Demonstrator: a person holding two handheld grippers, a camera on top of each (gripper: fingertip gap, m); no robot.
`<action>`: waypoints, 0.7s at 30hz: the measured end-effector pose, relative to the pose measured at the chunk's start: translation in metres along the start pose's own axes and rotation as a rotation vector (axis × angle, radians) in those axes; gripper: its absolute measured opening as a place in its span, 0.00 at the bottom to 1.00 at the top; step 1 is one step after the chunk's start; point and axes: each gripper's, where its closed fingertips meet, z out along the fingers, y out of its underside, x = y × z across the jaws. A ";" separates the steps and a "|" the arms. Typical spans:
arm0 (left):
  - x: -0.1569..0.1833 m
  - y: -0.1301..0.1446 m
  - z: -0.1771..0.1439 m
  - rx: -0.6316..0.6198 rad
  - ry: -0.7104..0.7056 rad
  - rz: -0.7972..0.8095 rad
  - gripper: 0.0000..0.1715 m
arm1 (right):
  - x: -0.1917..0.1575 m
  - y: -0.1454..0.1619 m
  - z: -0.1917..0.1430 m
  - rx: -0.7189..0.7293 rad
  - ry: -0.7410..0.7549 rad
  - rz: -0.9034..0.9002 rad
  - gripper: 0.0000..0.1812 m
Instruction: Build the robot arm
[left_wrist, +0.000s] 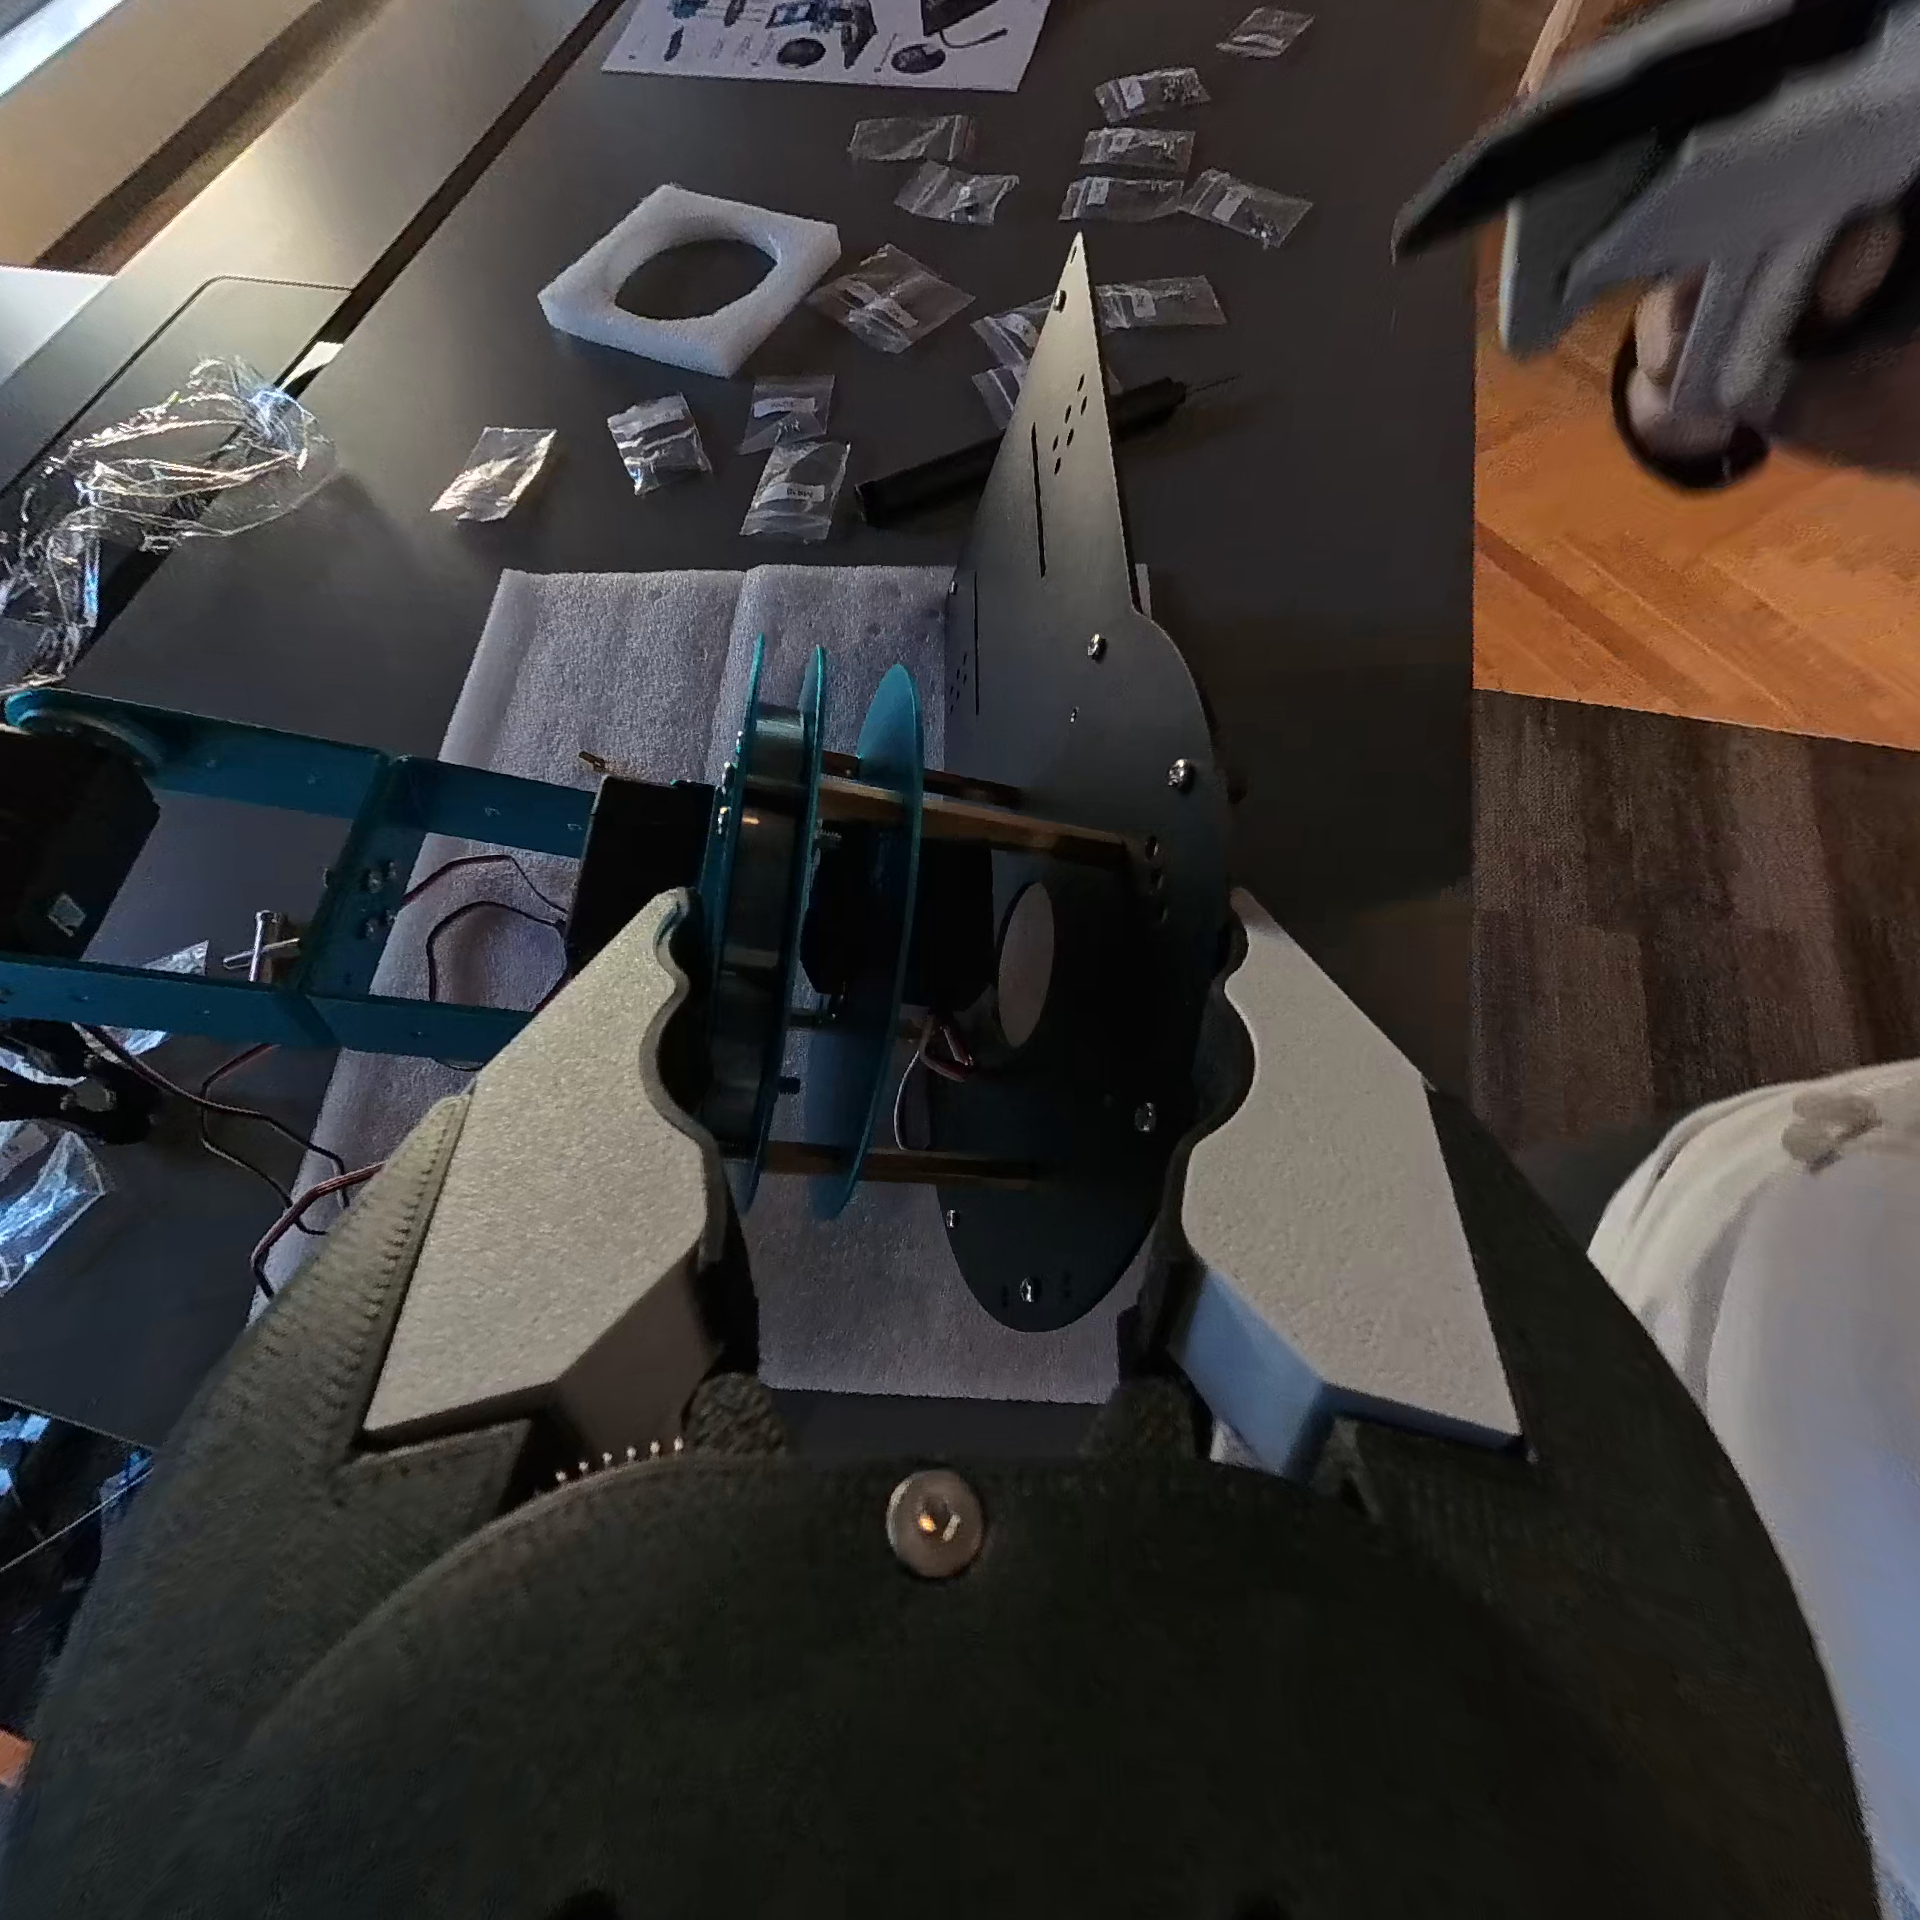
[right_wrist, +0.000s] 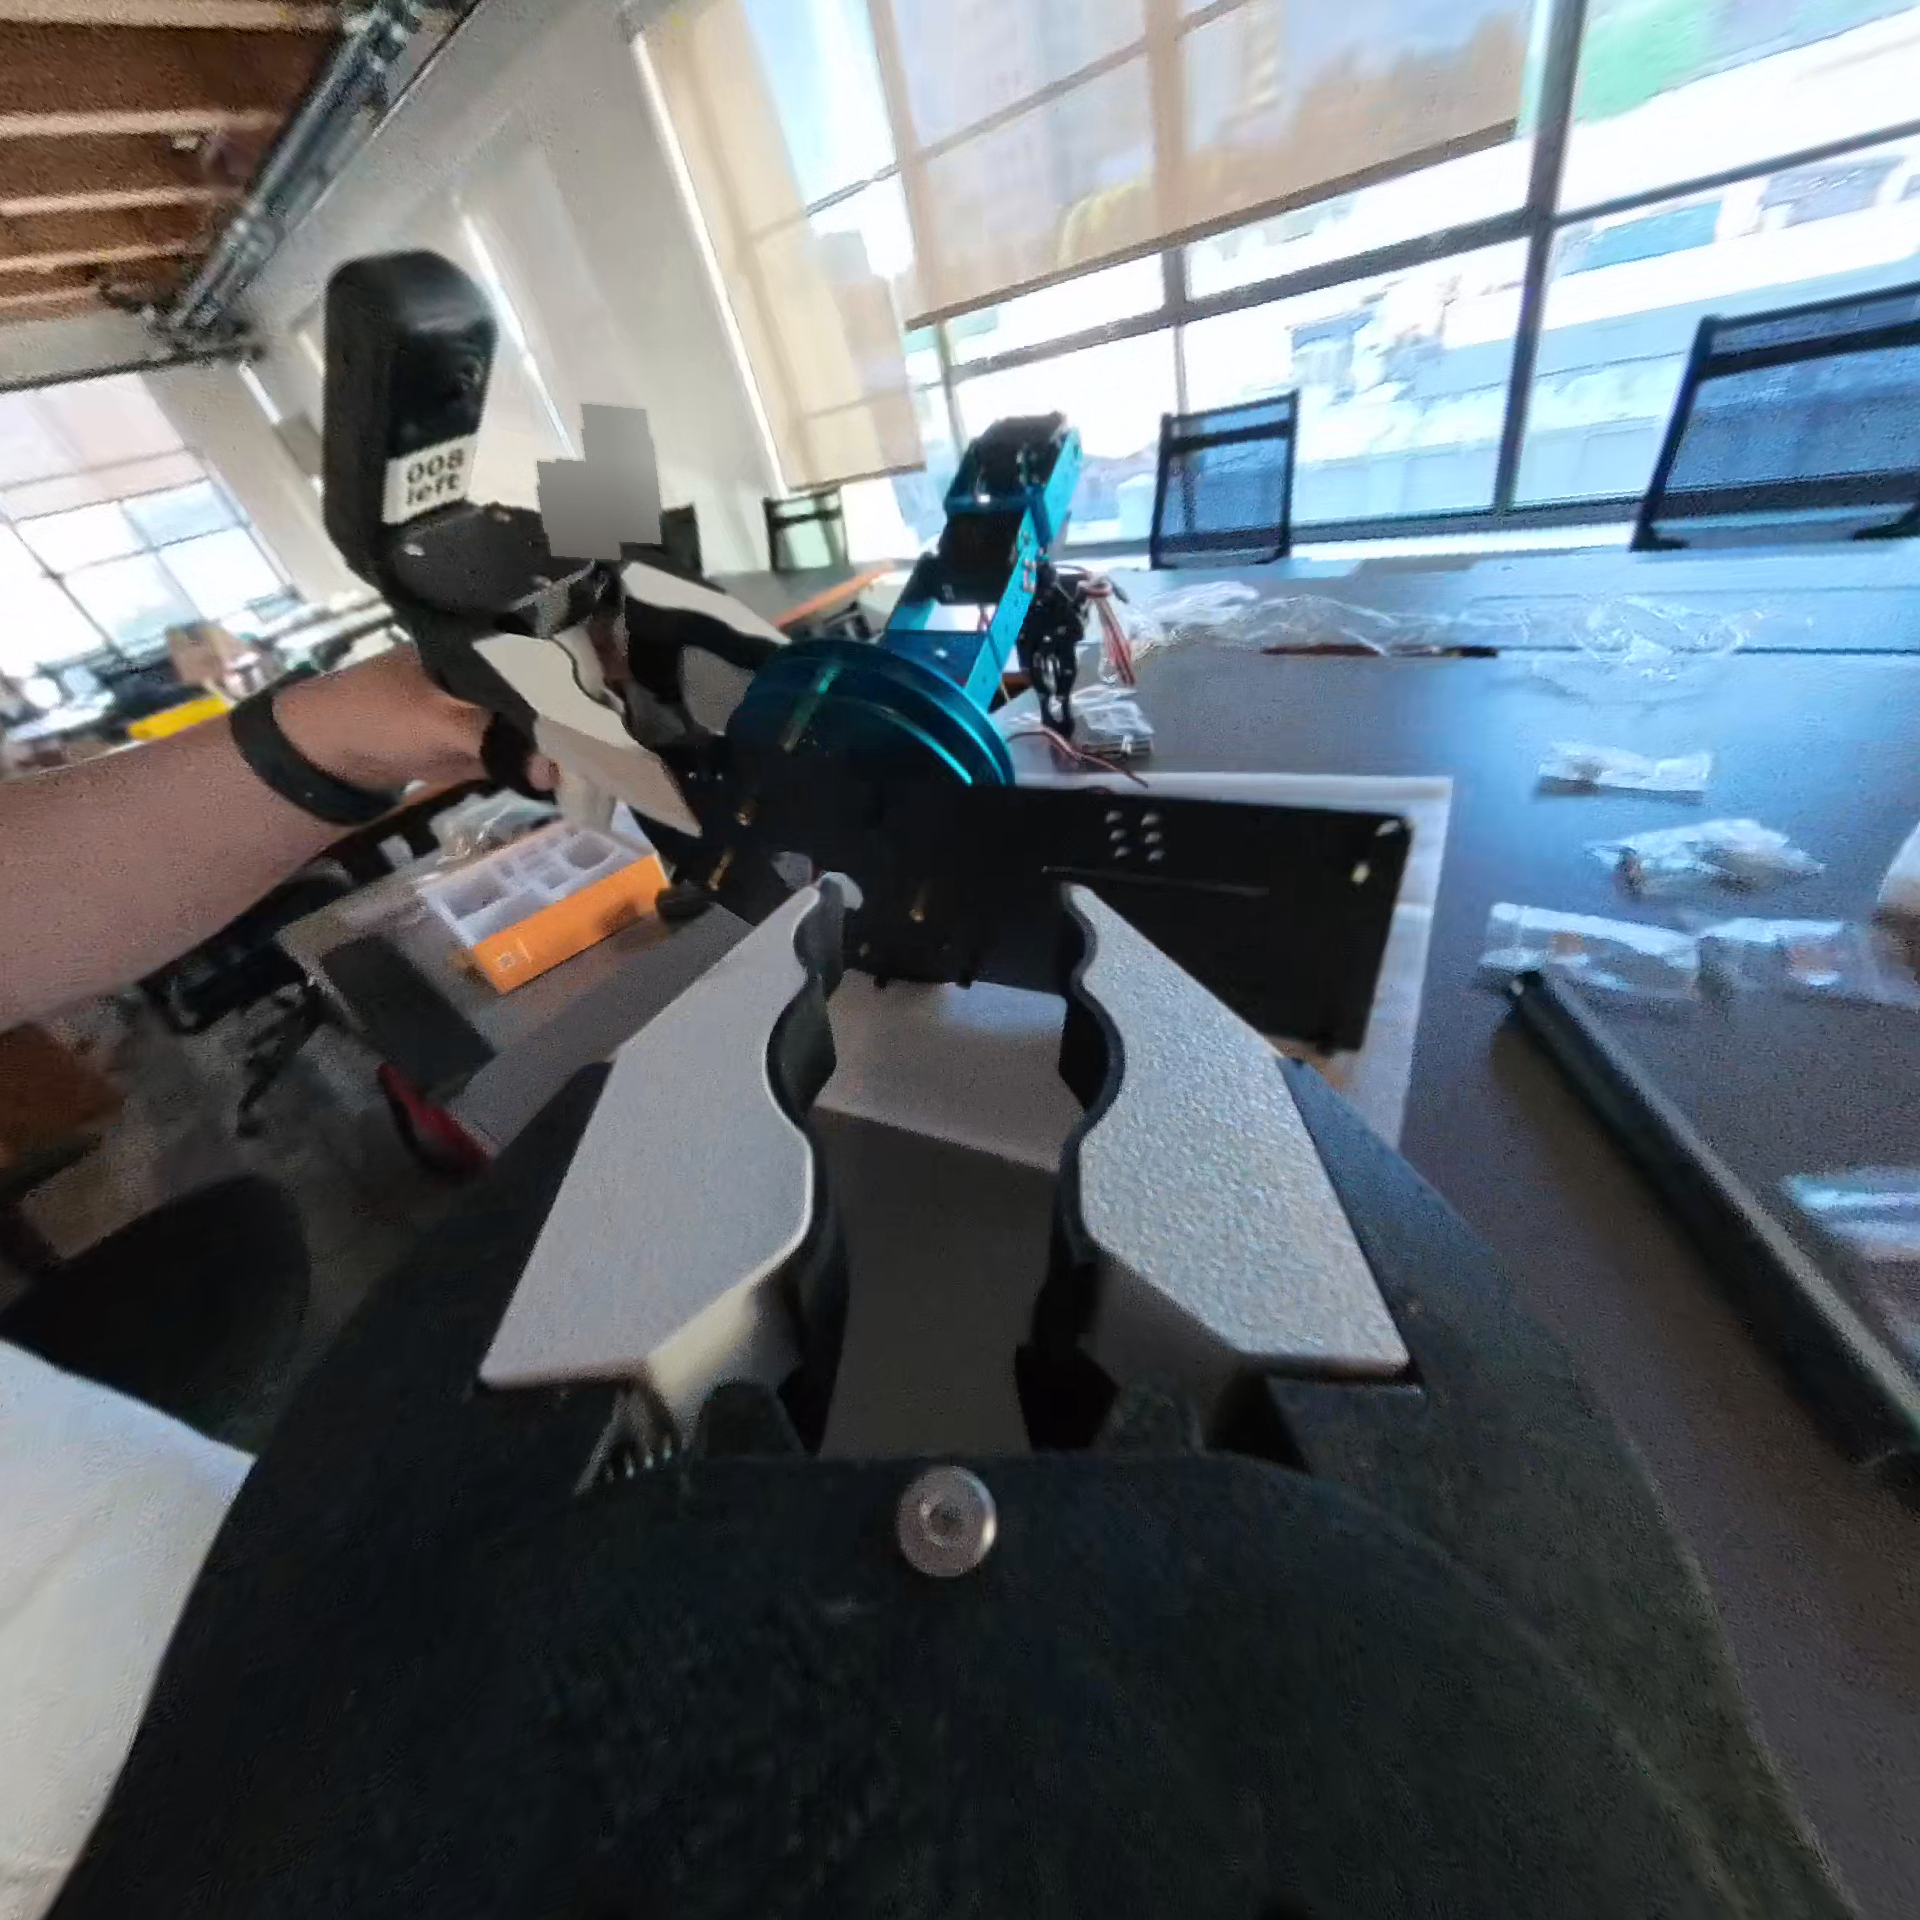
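Note:
My left gripper (left_wrist: 956, 914) is shut on the base of a small robot arm. Its left finger presses the teal discs (left_wrist: 769, 914) and its right finger presses the black base plate (left_wrist: 1081, 831), which stands on edge over a white foam pad (left_wrist: 623, 665). The teal arm brackets (left_wrist: 260, 894) stretch to the left with loose wires. In the right wrist view the left gripper (right_wrist: 644, 707) holds the discs (right_wrist: 873, 717) and the plate (right_wrist: 1195, 862). My right gripper (right_wrist: 956, 904) is open and empty, just short of the plate's lower edge. It shows blurred in the left wrist view (left_wrist: 1621, 197).
Several small clear bags of hardware (left_wrist: 894, 291), a white foam frame (left_wrist: 691, 275), a printed sheet (left_wrist: 831, 36), a black screwdriver (left_wrist: 997, 457) and crumpled plastic wrap (left_wrist: 177, 447) lie on the dark table (left_wrist: 1299, 582). Its edge borders wood floor (left_wrist: 1662, 582). An orange parts box (right_wrist: 551, 904) sits lower left.

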 end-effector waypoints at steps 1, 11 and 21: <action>0.000 0.000 0.000 0.000 0.000 0.002 0.55 | 0.006 -0.012 0.000 -0.027 -0.027 -0.024 0.22; -0.001 -0.002 0.000 0.051 -0.012 -0.010 0.56 | 0.088 -0.028 0.150 -0.645 -0.205 0.067 0.06; -0.001 -0.005 0.000 0.119 -0.015 -0.019 0.56 | 0.132 0.081 0.239 -1.141 0.026 0.265 0.06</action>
